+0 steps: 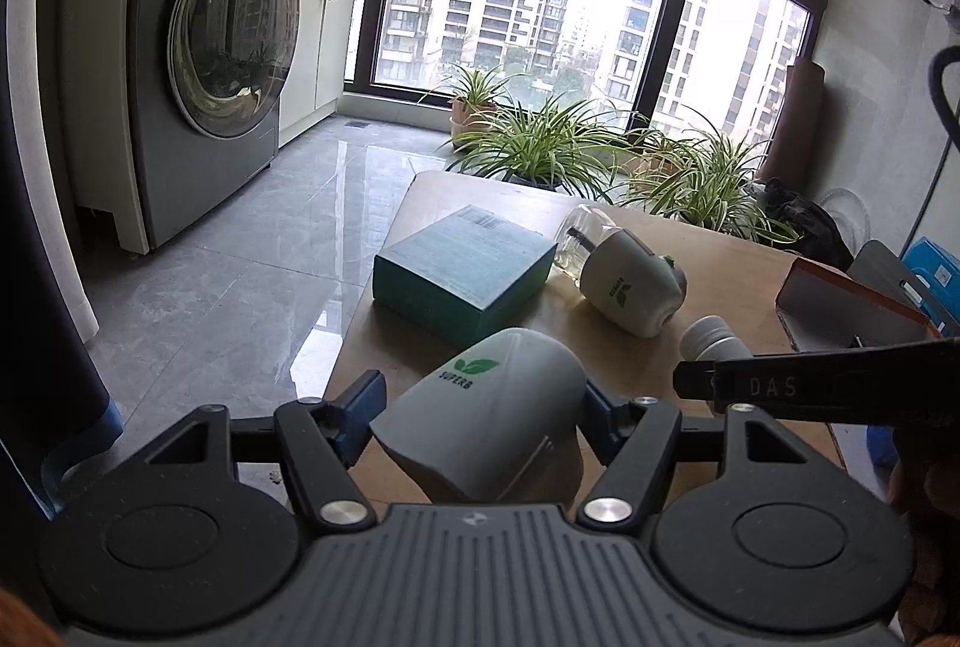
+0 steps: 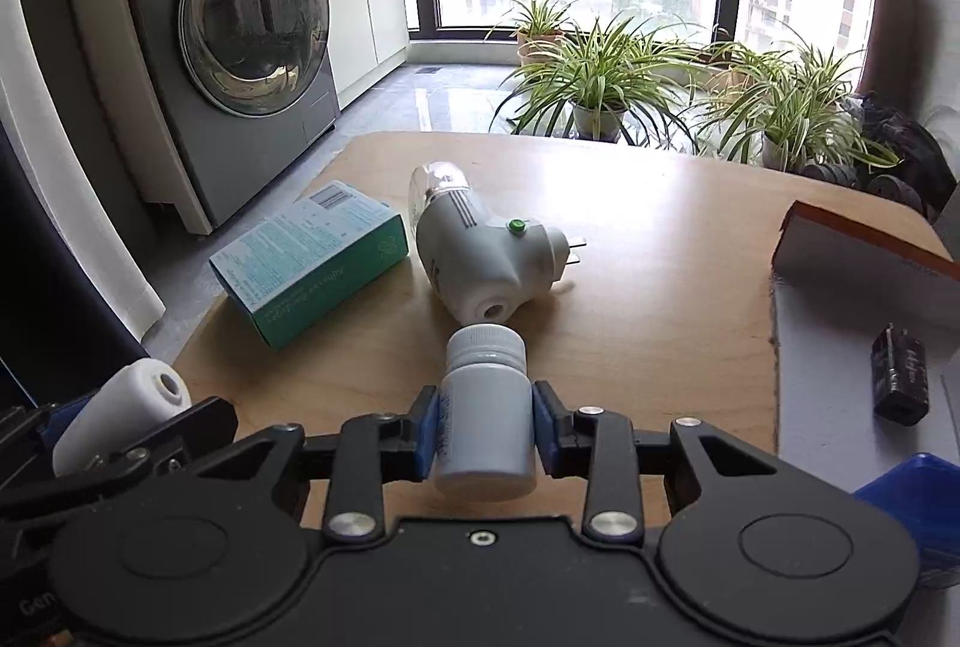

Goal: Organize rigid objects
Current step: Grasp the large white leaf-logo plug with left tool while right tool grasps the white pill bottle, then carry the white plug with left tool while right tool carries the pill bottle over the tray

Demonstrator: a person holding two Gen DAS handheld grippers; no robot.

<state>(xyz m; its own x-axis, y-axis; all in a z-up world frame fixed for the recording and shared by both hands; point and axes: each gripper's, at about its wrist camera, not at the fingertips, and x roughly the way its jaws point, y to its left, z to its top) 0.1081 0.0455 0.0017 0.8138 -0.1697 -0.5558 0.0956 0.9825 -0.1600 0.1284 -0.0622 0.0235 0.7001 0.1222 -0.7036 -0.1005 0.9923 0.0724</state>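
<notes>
My left gripper (image 1: 480, 425) is shut on a white plug-in device (image 1: 498, 407) with a green leaf logo, held tilted above the near edge of the wooden table (image 1: 738, 275). The same device (image 2: 120, 401) shows at the lower left of the right wrist view. My right gripper (image 2: 486, 431) is shut on a small white screw-cap bottle (image 2: 486, 407), its blue pads pressing both sides. A second white plug-in device (image 2: 486, 257) with a clear bottle and a green button lies on its side just beyond. A teal box (image 2: 312, 263) lies to its left.
An open shallow box with a red edge (image 2: 858, 251) sits at the table's right and holds a small black object (image 2: 900, 383). A blue thing (image 2: 918, 503) lies near it. A washing machine (image 2: 240, 35) stands left, and potted plants (image 2: 600, 71) line the window.
</notes>
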